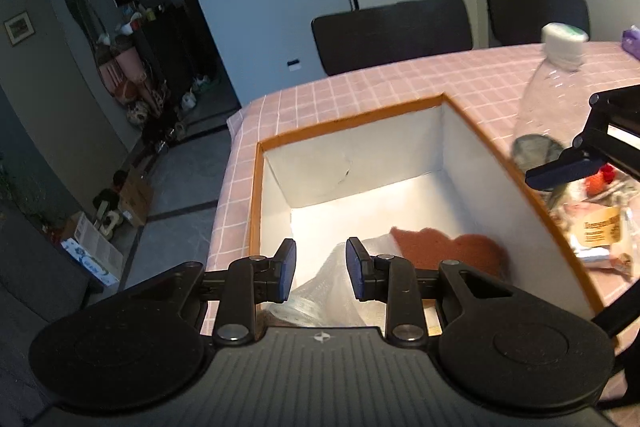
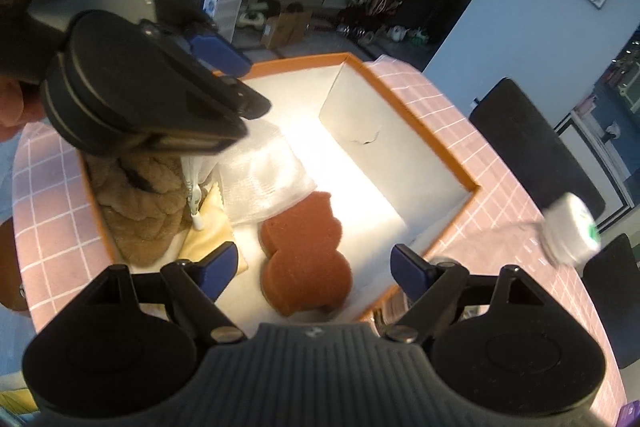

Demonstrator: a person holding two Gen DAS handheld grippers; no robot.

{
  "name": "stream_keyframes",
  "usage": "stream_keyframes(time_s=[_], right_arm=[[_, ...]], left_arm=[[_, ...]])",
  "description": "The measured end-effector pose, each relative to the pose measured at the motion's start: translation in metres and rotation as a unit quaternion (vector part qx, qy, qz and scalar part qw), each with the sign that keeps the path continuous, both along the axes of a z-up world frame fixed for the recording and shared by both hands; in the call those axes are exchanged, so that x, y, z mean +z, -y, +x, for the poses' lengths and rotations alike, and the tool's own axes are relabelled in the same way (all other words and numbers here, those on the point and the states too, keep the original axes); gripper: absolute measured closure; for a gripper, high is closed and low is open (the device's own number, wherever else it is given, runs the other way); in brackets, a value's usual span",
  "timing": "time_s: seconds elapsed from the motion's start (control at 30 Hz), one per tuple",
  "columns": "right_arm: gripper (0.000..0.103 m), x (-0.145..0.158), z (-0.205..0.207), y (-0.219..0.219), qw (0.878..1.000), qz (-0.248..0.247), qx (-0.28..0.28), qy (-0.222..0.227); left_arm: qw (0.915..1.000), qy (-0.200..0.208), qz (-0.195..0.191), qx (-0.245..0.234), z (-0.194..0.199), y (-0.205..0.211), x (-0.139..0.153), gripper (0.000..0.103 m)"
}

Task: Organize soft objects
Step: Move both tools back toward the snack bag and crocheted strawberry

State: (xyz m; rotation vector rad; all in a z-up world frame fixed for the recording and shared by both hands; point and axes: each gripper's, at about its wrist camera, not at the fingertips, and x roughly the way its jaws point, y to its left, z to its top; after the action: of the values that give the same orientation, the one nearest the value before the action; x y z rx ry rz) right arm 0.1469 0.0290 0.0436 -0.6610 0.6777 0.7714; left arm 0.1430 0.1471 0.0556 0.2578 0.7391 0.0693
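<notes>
An orange-rimmed white box (image 1: 352,119) (image 2: 400,99) stands on the pink checked tablecloth. Inside lie a brown gourd-shaped sponge (image 1: 452,247) (image 2: 304,251), a white mesh wrap (image 1: 340,287) (image 2: 260,175), a brown fluffy item (image 2: 140,203) and a yellow cloth (image 2: 208,231). My left gripper (image 1: 321,267) (image 2: 240,83) hovers over the box's near side, above the mesh wrap, its jaws parted and gripping nothing. My right gripper (image 2: 316,267) hangs above the sponge, spread wide and empty. One of its fingers (image 1: 564,171) shows at the right of the left wrist view.
A clear plastic bottle with a white cap (image 1: 556,95) (image 2: 572,231) stands just right of the box. Snack packets (image 1: 600,227) lie beside it, and a purple pack (image 1: 632,41) sits farther back. Dark chairs (image 1: 392,35) line the table's far edge.
</notes>
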Motion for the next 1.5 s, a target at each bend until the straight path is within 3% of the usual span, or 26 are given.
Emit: stream_keyframes(time_s=[0.23,0.43,0.6,0.83,0.93,1.0,1.03,1.1,1.3,1.4,1.5], right_arm=[[0.02,0.013,-0.024,0.057,0.995,0.082,-0.041,0.028],[0.019,0.003,-0.043,0.111,0.983,0.138,-0.107,0.057],[0.019,-0.013,-0.06,0.156,0.971,0.161,-0.161,0.077],[0.019,-0.048,-0.067,0.217,0.946,0.185,-0.258,0.072],[0.019,-0.068,-0.066,0.23,0.939,0.182,-0.284,0.063],[0.021,-0.082,-0.065,0.238,0.936,0.175,-0.3,0.058],[0.024,-0.087,-0.063,0.243,0.934,0.175,-0.305,0.056],[0.027,-0.098,-0.059,0.25,0.932,0.181,-0.311,0.046],[0.031,-0.113,-0.042,0.256,0.928,0.18,-0.323,0.03],[0.033,-0.112,-0.029,0.262,0.923,0.196,-0.332,0.017],[0.041,-0.115,-0.016,0.262,0.92,0.208,-0.333,0.003]], left_arm=[[0.9954,0.078,-0.035,-0.043,-0.043,0.029,0.021,0.069],[0.9804,0.143,-0.094,-0.097,-0.077,0.07,0.017,0.069],[0.9692,0.163,-0.136,-0.125,-0.09,0.101,0.0,0.069],[0.9611,0.111,-0.207,-0.145,-0.071,0.137,-0.043,0.069],[0.9615,0.084,-0.219,-0.143,-0.061,0.154,-0.071,0.069],[0.9643,0.066,-0.222,-0.129,-0.055,0.164,-0.088,0.063],[0.9648,0.059,-0.228,-0.118,-0.051,0.164,-0.094,0.055],[0.964,0.048,-0.242,-0.1,-0.045,0.166,-0.106,0.052],[0.9741,0.037,-0.204,-0.091,-0.024,0.184,-0.123,0.048],[0.9749,0.02,-0.205,-0.083,-0.014,0.19,-0.128,0.036],[0.9739,0.007,-0.22,-0.056,-0.007,0.189,-0.134,0.035]])
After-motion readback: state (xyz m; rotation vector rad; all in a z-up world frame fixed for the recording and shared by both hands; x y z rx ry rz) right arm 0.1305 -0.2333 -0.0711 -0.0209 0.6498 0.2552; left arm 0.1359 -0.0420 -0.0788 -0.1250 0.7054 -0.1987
